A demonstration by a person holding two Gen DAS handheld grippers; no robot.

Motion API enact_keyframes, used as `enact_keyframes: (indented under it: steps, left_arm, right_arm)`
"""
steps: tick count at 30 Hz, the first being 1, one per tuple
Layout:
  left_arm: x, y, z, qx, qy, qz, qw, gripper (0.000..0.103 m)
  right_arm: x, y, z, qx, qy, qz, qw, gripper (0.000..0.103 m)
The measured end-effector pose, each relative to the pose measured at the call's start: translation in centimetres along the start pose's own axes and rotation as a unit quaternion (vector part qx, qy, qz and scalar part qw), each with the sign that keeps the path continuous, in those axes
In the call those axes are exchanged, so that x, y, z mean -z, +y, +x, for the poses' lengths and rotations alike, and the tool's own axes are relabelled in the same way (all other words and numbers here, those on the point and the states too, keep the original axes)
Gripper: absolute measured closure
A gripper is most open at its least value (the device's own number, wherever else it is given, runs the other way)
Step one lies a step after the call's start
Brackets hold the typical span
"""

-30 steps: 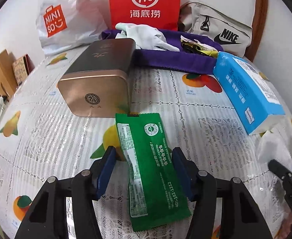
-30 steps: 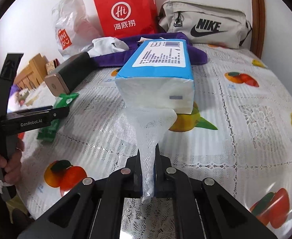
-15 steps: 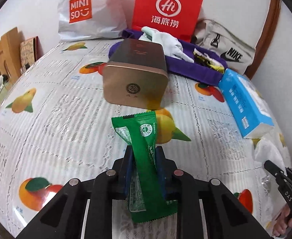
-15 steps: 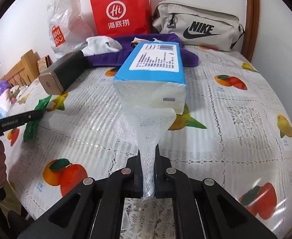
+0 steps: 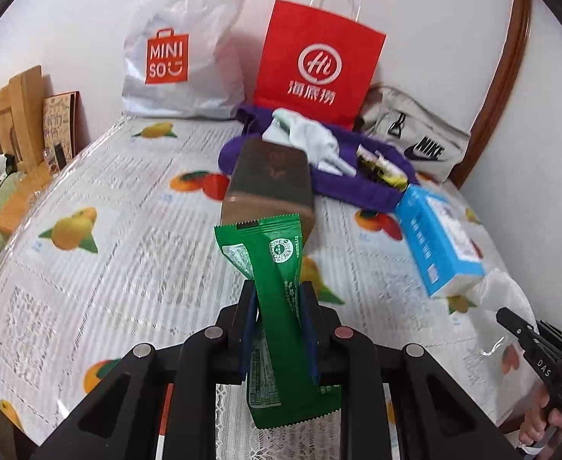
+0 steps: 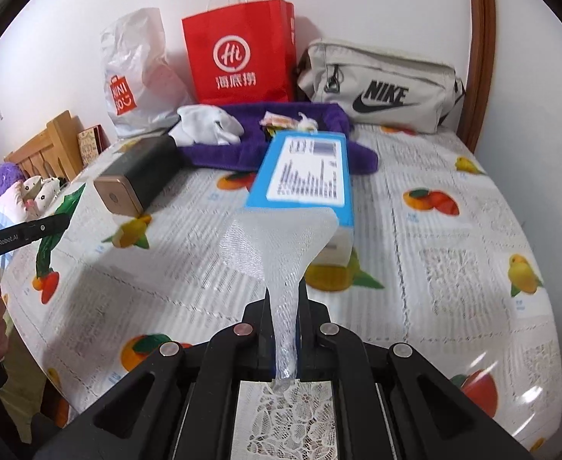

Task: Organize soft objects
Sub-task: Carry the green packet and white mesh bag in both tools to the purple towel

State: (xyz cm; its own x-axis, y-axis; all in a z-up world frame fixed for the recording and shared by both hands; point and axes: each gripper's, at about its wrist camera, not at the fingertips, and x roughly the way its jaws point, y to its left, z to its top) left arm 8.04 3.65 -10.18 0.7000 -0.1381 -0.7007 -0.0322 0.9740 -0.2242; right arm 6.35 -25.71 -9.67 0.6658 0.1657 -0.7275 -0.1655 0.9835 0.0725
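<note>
While the left gripper (image 5: 277,316) pinches one green foil sachet (image 5: 277,287), the right gripper (image 6: 284,322) clamps one clear wrapper tail (image 6: 281,253) of one blue tissue pack (image 6: 308,172).

The pouch (image 5: 281,306) is partly hidden betw. the left claw (image 5: 279,329) pads; print on it is too small to be read. The tin (image 5: 269,188) front is covered by the pouch top and is blurred. The tissue pack (image 6: 304,172) label is blurred, illegible, and its near end is veiled by the plastic wrap (image 6: 281,245). Small items on the purple cloth (image 5: 357,188) can't be identified. The right claw (image 5: 518,326) is cut off at the frame edge in the left view.
</note>
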Motion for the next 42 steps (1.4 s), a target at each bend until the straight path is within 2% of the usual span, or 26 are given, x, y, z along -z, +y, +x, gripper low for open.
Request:
enact_keyframes:
  steps: [8, 17, 25, 42]
  left_arm:
    - [-2.0, -0.7, -1.6, 0.004, -0.02, 0.009, 0.9998, 0.082]
    - [-4.2, -1.3, -2.2, 0.005, -0.03, 0.014, 0.9994, 0.082]
    - [-6.2, -1.2, -2.0, 0.003, -0.037, 0.01, 0.9993, 0.082]
    - [-10.9, -1.0, 1.8, -0.009, -0.02, 0.009, 0.9997, 0.082]
  right_arm:
    - [-2.0, 0.1, -1.3, 0.005, -0.018, 0.001, 1.0, 0.097]
    - [-3.9, -0.5, -1.9, 0.012, -0.029, 0.009, 0.999, 0.097]
    - [-6.9, -0.5, -2.0, 0.003, -0.04, 0.005, 0.999, 0.097]
    - [-12.9, -1.0, 3.0, -0.013, -0.032, -0.017, 0.999, 0.097]
